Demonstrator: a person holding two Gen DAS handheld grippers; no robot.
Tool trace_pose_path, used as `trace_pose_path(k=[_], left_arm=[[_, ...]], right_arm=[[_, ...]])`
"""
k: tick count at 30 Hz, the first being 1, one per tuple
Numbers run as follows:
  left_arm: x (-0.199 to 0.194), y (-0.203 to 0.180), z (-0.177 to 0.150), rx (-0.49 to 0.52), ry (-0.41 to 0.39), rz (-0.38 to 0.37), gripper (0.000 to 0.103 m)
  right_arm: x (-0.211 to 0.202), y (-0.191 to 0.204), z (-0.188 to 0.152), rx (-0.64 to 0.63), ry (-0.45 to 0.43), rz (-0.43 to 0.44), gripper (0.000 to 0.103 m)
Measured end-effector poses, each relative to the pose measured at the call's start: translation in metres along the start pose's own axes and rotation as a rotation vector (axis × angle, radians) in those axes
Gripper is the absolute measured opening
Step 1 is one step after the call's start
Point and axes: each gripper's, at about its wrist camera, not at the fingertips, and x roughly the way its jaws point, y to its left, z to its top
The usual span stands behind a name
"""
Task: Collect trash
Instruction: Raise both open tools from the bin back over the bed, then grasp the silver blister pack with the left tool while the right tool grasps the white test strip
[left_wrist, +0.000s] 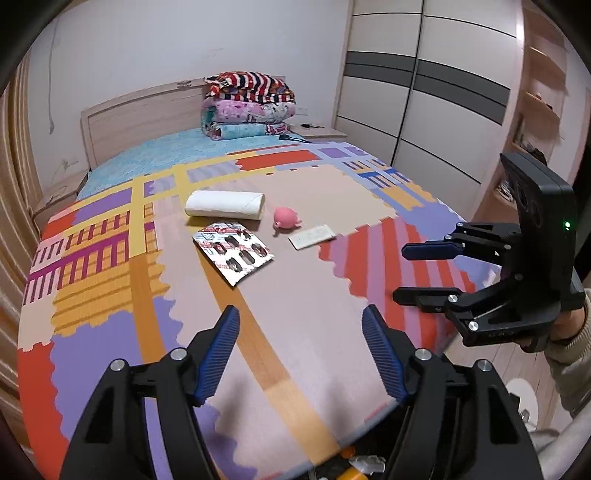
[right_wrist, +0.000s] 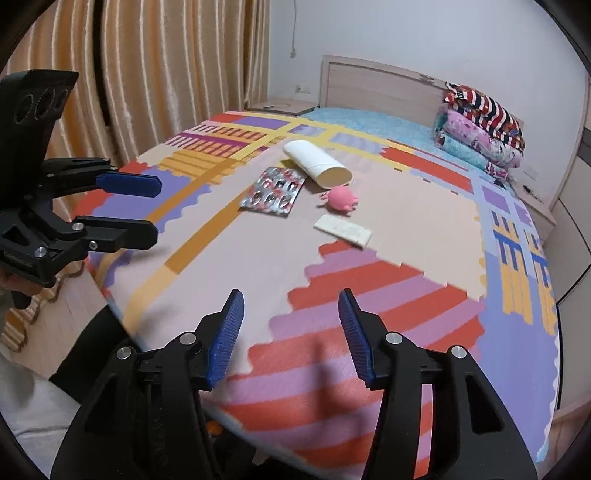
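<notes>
On the colourful bedspread (left_wrist: 295, 314) lie a white paper roll (left_wrist: 225, 205) (right_wrist: 317, 164), a foil pill blister pack (left_wrist: 233, 251) (right_wrist: 273, 192), a small pink toy (left_wrist: 285, 218) (right_wrist: 341, 198) and a flat white wrapper (left_wrist: 312, 236) (right_wrist: 343, 229). My left gripper (left_wrist: 301, 317) (right_wrist: 157, 208) is open and empty over the near edge of the bed, well short of the items. My right gripper (right_wrist: 291, 299) (left_wrist: 399, 273) is open and empty, to the right of the left one.
Folded quilts (left_wrist: 247, 107) (right_wrist: 480, 133) are stacked by the headboard (left_wrist: 144, 114). A wardrobe (left_wrist: 424, 92) stands to the right and curtains (right_wrist: 147, 74) hang to the left. A nightstand (left_wrist: 321, 131) sits beside the bed. Something lies on the floor below the bed's edge (left_wrist: 365, 463).
</notes>
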Motion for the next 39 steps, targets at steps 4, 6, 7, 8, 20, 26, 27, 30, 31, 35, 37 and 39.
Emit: trace_pose_path(k=[4,6,7,8,20,26,27,30,31,35,37,39], left_arm=[[0.017,0.013,0.012,-0.05,0.013,0.022,0.071],[0.027,0.02,0.019,-0.074,0.022,0.031,0.072],[0.032,0.023,0.022,-0.085,0.032,0.032,0.072],[0.038,0.027,0.025,-0.099,0.043,0.035,0.072],[0.088,0.062,0.047,-0.229,0.078,0.068,0.077],[0.11,0.069,0.05,-0.276,0.118,0.103,0.08],[0.113,0.07,0.05,-0.279,0.124,0.108,0.08],[0.119,0.068,0.051,-0.266,0.121,0.123,0.081],[0.12,0.067,0.052,-0.257,0.119,0.131,0.081],[0.127,0.063,0.055,-0.221,0.13,0.172,0.081],[0.131,0.058,0.055,-0.186,0.136,0.206,0.081],[0.136,0.051,0.055,-0.139,0.148,0.248,0.081]], right_arm=[[0.012,-0.012,0.011,-0.016,-0.002,-0.005,0.053],[0.017,-0.017,0.016,-0.023,-0.004,-0.003,0.053],[0.021,-0.021,0.019,-0.03,-0.007,-0.001,0.056],[0.024,-0.023,0.021,-0.036,-0.008,0.0,0.057],[0.065,-0.055,0.04,-0.082,0.02,0.034,0.057],[0.081,-0.061,0.045,-0.086,0.045,0.058,0.057],[0.083,-0.061,0.045,-0.084,0.049,0.063,0.057],[0.089,-0.062,0.047,-0.089,0.063,0.073,0.057],[0.09,-0.062,0.047,-0.09,0.067,0.078,0.057],[0.094,-0.062,0.048,-0.093,0.082,0.084,0.058],[0.094,-0.06,0.048,-0.1,0.084,0.076,0.057],[0.094,-0.06,0.048,-0.102,0.083,0.073,0.054]])
